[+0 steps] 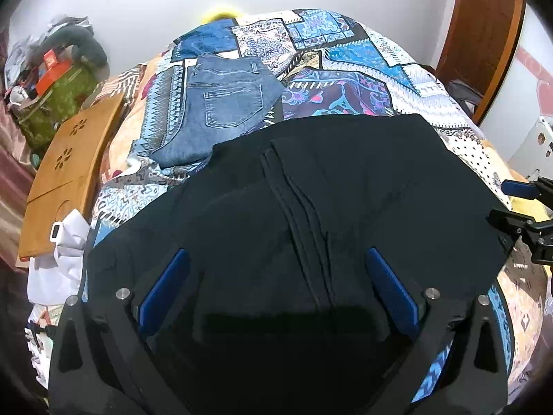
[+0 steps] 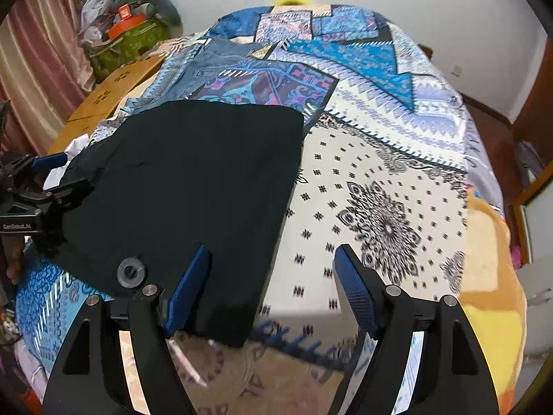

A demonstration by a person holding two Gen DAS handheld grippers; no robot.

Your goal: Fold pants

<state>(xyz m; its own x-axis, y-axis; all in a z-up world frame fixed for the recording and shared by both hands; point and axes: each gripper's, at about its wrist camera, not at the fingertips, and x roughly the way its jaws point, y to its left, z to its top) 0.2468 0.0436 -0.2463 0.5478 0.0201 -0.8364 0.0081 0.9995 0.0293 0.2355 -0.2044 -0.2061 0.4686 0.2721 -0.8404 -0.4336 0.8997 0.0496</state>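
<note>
Black pants (image 1: 311, 186) lie folded flat on the patterned bedspread (image 1: 345, 55); they also show in the right wrist view (image 2: 193, 173), with a round black button (image 2: 130, 271) near the front edge. My left gripper (image 1: 278, 263) is open and hovers over the pants' near part, holding nothing. My right gripper (image 2: 274, 259) is open above the pants' right front corner and the white dotted bedspread (image 2: 380, 186). Each gripper shows in the other's view, the right one (image 1: 508, 204) and the left one (image 2: 65, 173), at opposite side edges of the pants.
Folded blue jeans (image 1: 221, 103) lie farther back on the bed. A wooden board (image 1: 69, 166) leans along the bed's left side, with white cloth (image 1: 69, 242) below it. A cluttered pile (image 1: 52, 69) stands far left. A wooden door (image 1: 484, 34) is at the right.
</note>
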